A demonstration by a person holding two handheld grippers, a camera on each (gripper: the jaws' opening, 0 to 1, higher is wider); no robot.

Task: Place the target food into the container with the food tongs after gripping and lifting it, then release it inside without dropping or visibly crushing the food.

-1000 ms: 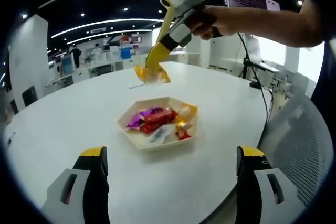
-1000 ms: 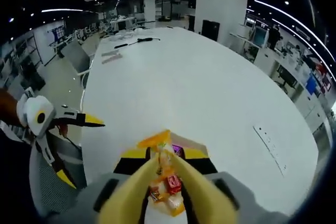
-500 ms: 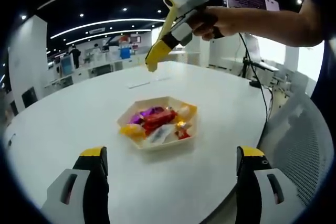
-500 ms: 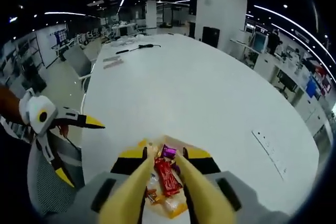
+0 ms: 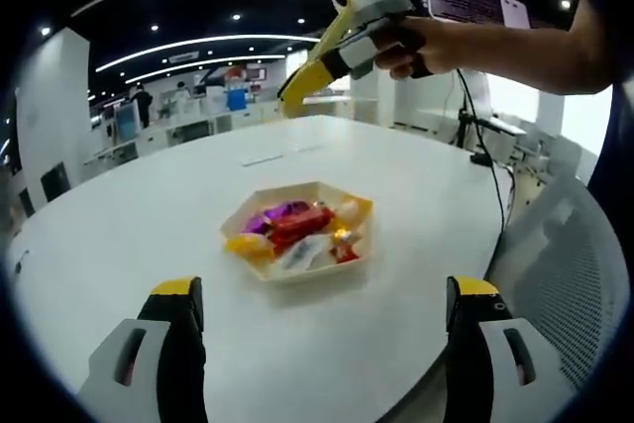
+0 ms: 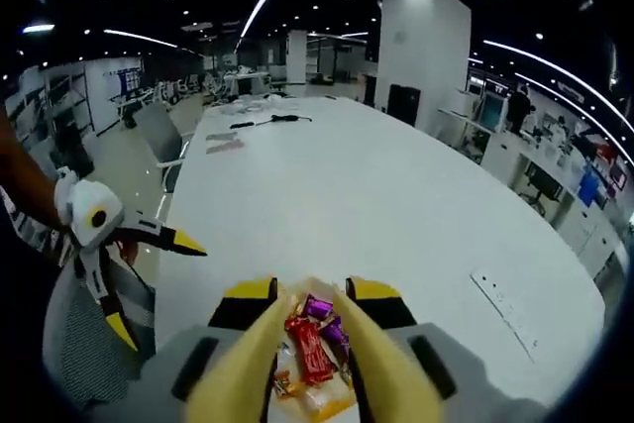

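1. Two jaws of the left gripper (image 5: 317, 329) rise at the near edge of the left gripper view, spread wide and holding nothing; they stand apart from the tray and touch none of it.
2. Beyond them, on the white round table (image 5: 119, 245), sits the hexagonal tray (image 5: 260, 263), which I take to be the container. In it lie wrapped sweets: a red bar (image 5: 299, 223), a purple wrapper (image 5: 273, 215), a yellow piece (image 5: 246, 245) at the left rim and a pale one (image 5: 302, 253) near the front.
3. Farther off and higher, the right gripper (image 5: 287, 101), with the yellow food tongs on it, is held by a hand (image 5: 411, 47) above and behind the tray. The tong tips are empty and look close together; I cannot tell whether they are fully shut.
4. Deciding relation: the tray lies below the tongs, nearer the tongs than the left gripper. In the right gripper view the red bar (image 6: 309, 349) runs lengthwise between the tong arms (image 6: 327, 299).
5. Judgement: the food rests inside the tray, released and uncrushed.
6. Obscured: the tray's far rim in the right gripper view is cut off by the tongs; wrapper labels are unreadable.
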